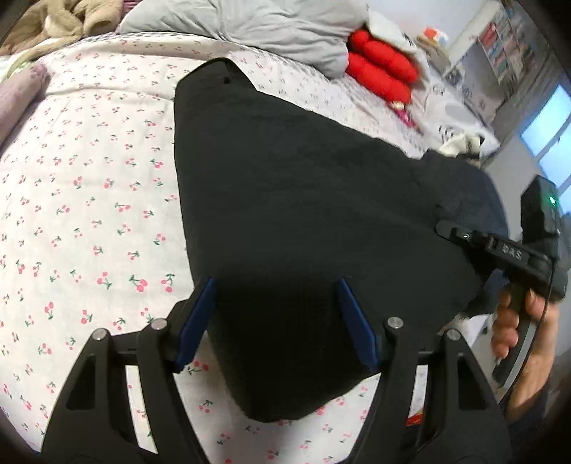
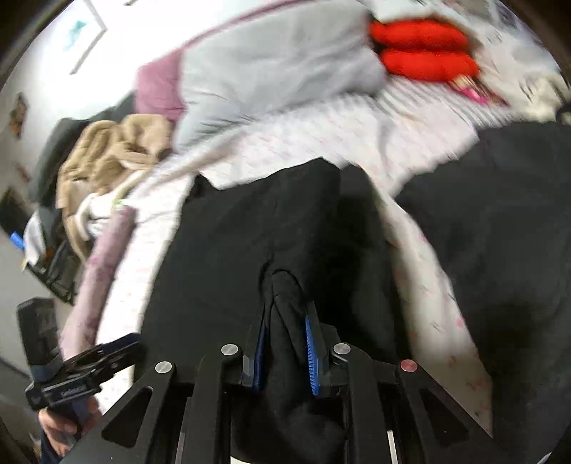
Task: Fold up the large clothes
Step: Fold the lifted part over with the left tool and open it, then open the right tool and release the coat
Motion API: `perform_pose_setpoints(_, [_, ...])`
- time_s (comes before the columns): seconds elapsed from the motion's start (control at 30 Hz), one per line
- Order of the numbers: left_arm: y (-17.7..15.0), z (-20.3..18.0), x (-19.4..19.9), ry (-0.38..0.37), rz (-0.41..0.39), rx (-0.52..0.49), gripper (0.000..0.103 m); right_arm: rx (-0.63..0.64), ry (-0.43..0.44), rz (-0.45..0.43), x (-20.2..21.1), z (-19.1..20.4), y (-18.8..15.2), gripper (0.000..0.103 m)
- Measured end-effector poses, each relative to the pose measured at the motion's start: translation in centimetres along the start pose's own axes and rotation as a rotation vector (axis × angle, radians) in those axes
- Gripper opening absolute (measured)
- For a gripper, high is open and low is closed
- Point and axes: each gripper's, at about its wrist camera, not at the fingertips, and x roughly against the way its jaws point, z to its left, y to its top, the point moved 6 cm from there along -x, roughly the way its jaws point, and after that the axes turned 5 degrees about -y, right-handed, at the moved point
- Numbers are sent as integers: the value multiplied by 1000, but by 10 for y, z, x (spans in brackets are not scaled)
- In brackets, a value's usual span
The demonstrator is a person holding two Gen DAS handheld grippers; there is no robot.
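A home bedroom: a bed [image 1: 89,178] in cherry-print sheets, strewn with clothes and a grey pillow [image 1: 267,28].

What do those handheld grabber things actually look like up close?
Each gripper, left and right, is a black frame of angular linkage arms with cut-out slots and silver round pivot bolts, plus one red bolt on the right. The fingers carry blue pads, ridged on the right one. A thin black cable runs past the hand.

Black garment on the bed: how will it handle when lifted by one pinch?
Probably floppy: the black garment bunches into a ridge where the right gripper pinches it. It likely drapes and trails rather than holding shape, since it lies spread flat over the bedsheet. Looks thick, so perhaps heavy enough to slide from one pinch.
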Motion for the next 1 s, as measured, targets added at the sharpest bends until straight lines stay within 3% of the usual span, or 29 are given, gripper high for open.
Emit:
perform_pose_setpoints(0.13, [4,-5,-7,18,-10,-16,70,-57,-13,38,-13,-27,-6,18])
perform_pose_setpoints(0.3, [-3,-8,-17,100,-6,-77,72,-88,-18,146,-48,-38,-20,19])
perform_pose_setpoints(0.37, [-5,-8,-19,126,-16,-95,72,-125,6,153,-50,-44,-20,22])
perform_pose_setpoints(0.43, [-6,-5,-20,132,-20,-90,72,-83,-39,144,-47,-40,-20,30])
perform_pose_setpoints(0.53, [-6,-1,-21,129,-27,-62,72,40,-165,62,-27,-27,-14,42])
perform_pose_setpoints(0.63, [-6,0,-22,131,-26,-49,72,113,-304,-107,17,-16,-2,44])
perform_pose_setpoints(0.67, [-6,0,-22,134,-29,-47,72,127,-307,-141,26,-12,0,44])
perform_pose_setpoints(0.7, [-6,-2,-22,139,-31,-49,72,143,-254,-156,32,-4,-2,44])
perform_pose_setpoints(0.77, [-7,-4,-23,152,-35,-56,72,188,-108,-116,32,14,-12,43])
perform_pose_setpoints(0.83, [-7,-4,-23,156,-38,-56,72,247,-55,-68,26,26,-24,42])
perform_pose_setpoints(1.0, [-8,-6,-24,158,-40,-69,72,375,-153,120,-14,20,-56,31])
